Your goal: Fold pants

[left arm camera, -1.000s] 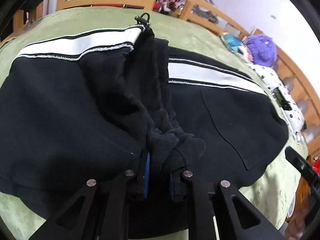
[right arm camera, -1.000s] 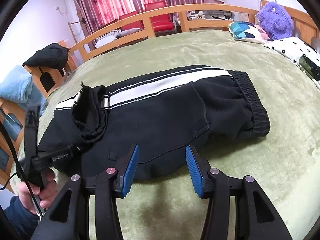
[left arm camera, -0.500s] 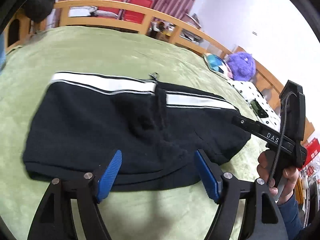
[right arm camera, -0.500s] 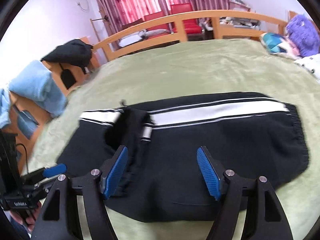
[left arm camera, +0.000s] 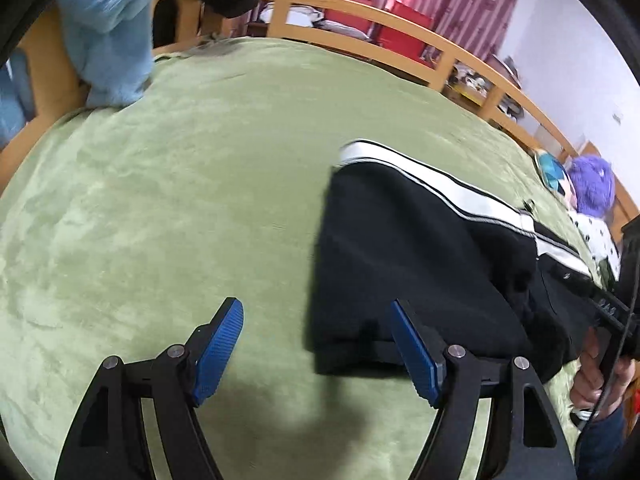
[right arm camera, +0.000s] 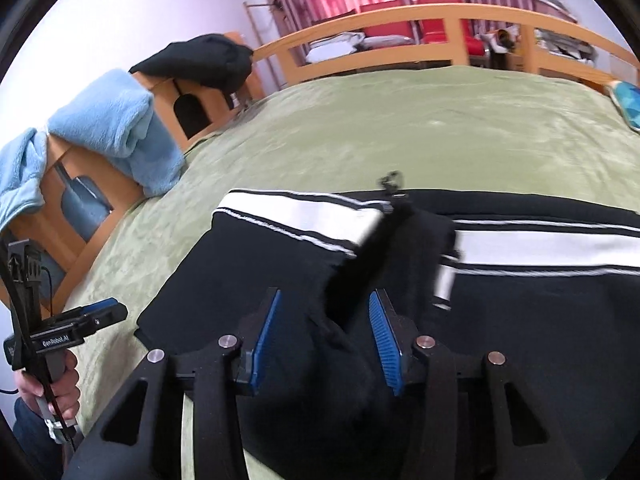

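Observation:
Black pants [left arm camera: 420,248] with a white side stripe lie folded across the green blanket [left arm camera: 180,200]. My left gripper [left arm camera: 316,354] hangs open and empty over the blanket at the pants' left end, with its right finger above their near corner. In the right wrist view the pants [right arm camera: 520,340] fill the lower half, and a bunched ridge of black cloth [right arm camera: 384,248] runs over them. My right gripper [right arm camera: 324,340] is down on the near end of that ridge. Its jaws are closing, the cloth lies between the pads, and they do not press on it. The left gripper [right arm camera: 102,312] shows at the far left.
A light blue towel [right arm camera: 112,128] and a black garment [right arm camera: 200,60] hang on the wooden bed end at the left. A wooden rail [right arm camera: 460,20] runs along the far side, with red chairs behind. A purple plush toy [left arm camera: 592,184] and a teal pillow [left arm camera: 554,172] lie at the right.
The left gripper let go of the bunched black cloth, opened wide and swung left off the pants. The right gripper moved left over the pants onto the ridge, and its jaws narrowed.

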`<action>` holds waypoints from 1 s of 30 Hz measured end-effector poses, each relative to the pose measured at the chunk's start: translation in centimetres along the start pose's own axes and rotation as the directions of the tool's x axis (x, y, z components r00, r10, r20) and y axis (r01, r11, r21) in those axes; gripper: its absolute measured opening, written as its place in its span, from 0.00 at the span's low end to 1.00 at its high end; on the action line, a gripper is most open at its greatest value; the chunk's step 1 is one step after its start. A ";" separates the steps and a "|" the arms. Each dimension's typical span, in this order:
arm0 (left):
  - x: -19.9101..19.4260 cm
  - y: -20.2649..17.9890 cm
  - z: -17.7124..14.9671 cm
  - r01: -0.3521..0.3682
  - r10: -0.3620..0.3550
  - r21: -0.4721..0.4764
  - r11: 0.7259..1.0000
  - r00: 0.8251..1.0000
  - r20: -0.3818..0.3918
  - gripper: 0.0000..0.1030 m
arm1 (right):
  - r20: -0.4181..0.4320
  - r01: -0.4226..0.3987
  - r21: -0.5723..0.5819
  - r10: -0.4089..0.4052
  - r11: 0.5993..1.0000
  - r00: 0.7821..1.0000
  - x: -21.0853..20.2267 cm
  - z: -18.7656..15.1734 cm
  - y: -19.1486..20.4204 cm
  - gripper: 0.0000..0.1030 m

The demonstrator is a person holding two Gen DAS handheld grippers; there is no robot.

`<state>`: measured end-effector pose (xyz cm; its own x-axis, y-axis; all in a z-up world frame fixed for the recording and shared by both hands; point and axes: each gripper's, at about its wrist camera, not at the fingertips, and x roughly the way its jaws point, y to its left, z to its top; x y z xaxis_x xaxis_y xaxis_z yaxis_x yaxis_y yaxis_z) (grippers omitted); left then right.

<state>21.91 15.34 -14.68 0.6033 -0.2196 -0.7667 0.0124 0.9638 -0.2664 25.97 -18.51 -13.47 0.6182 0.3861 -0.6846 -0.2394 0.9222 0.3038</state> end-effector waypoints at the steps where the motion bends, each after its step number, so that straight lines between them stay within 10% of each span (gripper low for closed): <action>1: 0.2 0.4 -0.1 0.008 -0.008 -0.009 1.000 1.000 0.002 0.72 | -0.005 0.002 0.001 -0.002 1.000 1.000 0.8 0.1 0.1 0.38; 3: 0.6 1.1 0.1 0.021 -0.021 -0.022 1.000 1.000 -0.001 0.72 | -0.043 0.027 0.007 -0.026 1.000 0.999 3.1 0.2 -0.1 0.06; 10: 0.4 0.9 0.1 0.114 -0.114 0.007 0.993 0.993 0.008 0.72 | 0.118 0.026 0.134 -0.042 0.991 0.992 -1.1 3.2 -3.4 0.05; 19: 3.0 -0.3 0.7 0.224 -0.229 -0.074 0.972 0.972 -0.060 0.72 | -0.136 0.189 -0.007 -0.188 0.982 0.973 4.7 -0.7 -3.6 0.07; 20: 3.6 -0.3 0.5 0.234 -0.241 -0.083 0.969 0.967 -0.080 0.72 | -0.120 0.188 0.008 -0.186 0.982 0.975 3.9 -0.8 -3.7 0.09; 22: 4.4 -0.4 -0.1 0.245 -0.254 -0.092 0.965 0.962 -0.103 0.72 | -0.073 0.209 0.038 -0.206 0.977 0.976 1.3 -1.3 -4.1 0.51; 24: 5.0 -0.4 -0.7 0.250 -0.261 -0.109 0.962 0.959 -0.110 0.72 | -0.066 0.230 0.061 -0.226 0.971 0.972 -0.2 -2.1 -4.3 0.71; 30: 6.7 0.4 -2.1 0.312 -0.349 -0.241 0.919 0.928 -0.128 0.72 | -0.133 0.102 0.211 -0.075 0.972 0.988 -0.2 -4.8 -5.6 0.71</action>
<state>24.28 13.93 -21.20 0.4539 -0.5598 -0.6932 0.0074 0.7803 -0.6254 23.52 -23.61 -18.19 0.5297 0.3157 -0.7872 -0.0114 0.9307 0.3656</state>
